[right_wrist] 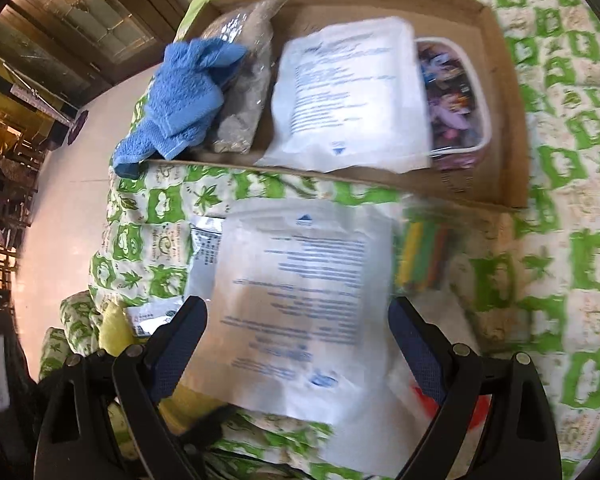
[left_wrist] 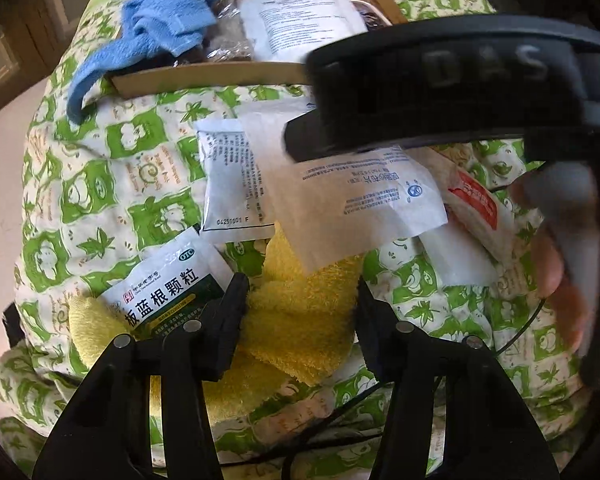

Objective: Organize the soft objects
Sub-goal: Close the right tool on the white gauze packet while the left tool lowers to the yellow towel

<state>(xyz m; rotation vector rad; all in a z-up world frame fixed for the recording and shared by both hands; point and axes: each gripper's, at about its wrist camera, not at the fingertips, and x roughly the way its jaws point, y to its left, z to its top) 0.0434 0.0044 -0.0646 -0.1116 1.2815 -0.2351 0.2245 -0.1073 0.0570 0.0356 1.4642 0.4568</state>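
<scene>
right gripper (right_wrist: 296, 344) hovering open over white gauze packet (right_wrist: 300, 300), just short of cardboard box (right_wrist: 512, 128) | left gripper (left_wrist: 300, 312) open, straddling yellow towel (left_wrist: 300, 320) nearer than box | risk: slick flat packet slipping, or neighbouring sachet pinched too

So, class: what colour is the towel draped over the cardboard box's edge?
Blue, clearest in the right wrist view, hanging over the box corner.

Count: 2 towels, one blue towel (left_wrist: 172, 20) and one yellow towel (left_wrist: 300, 312). 1 cardboard box (right_wrist: 508, 128). 2 large white pouches, one boxed pouch (right_wrist: 352, 92) and one loose pouch (right_wrist: 300, 292). 1 green-label sachet (left_wrist: 168, 280). 1 red-label packet (left_wrist: 480, 204).
</scene>
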